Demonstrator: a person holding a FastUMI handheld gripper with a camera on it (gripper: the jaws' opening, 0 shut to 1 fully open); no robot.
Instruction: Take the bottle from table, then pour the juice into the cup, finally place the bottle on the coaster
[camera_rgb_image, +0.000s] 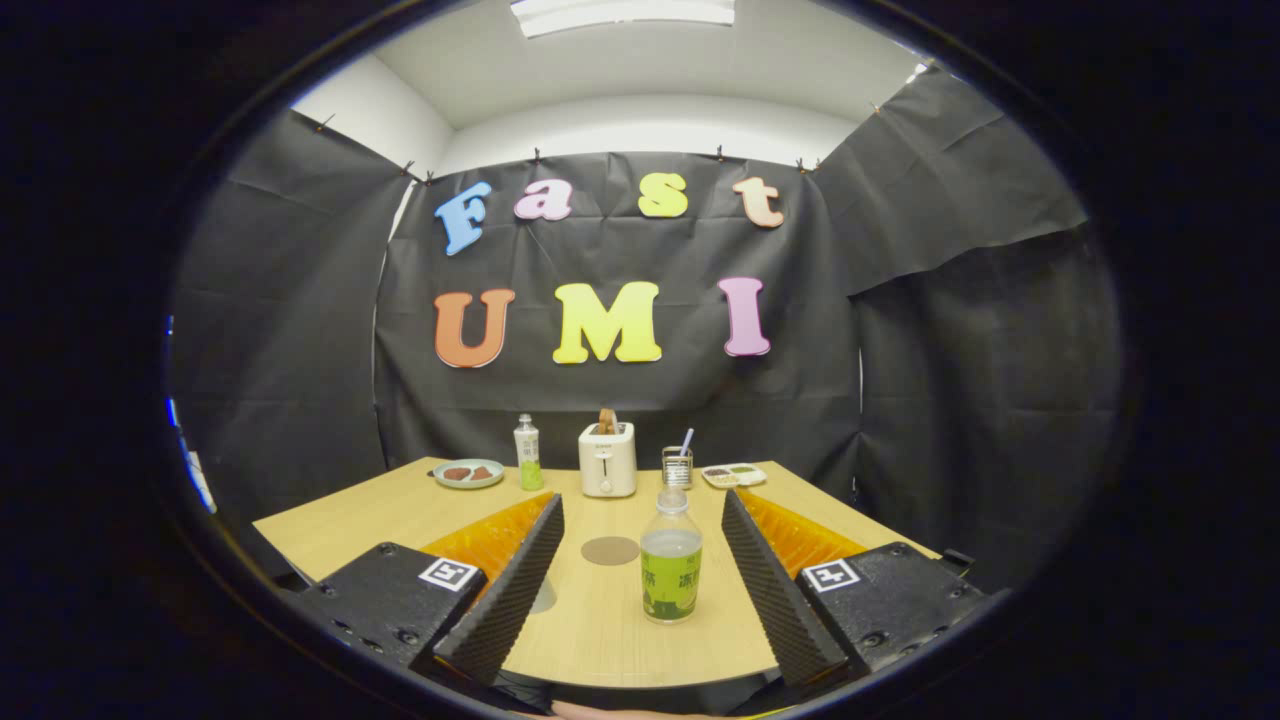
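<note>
Hand-held gripper (640, 585) fingers spread wide, empty, lined up to take the bottle (671, 560) standing upright between them on the table (380, 510); coaster (610, 550) just beyond, kept free for set-down.

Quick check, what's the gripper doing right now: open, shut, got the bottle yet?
Gripper: open, jaws spread wide, holding nothing. The bottle stands upright on the table between the jaws, touched by neither.

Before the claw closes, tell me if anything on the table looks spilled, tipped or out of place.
Nothing stands out. The bottle stands upright between the open claw's fingers, the coaster lies flat beside it, and the wooden table looks dry.
</note>
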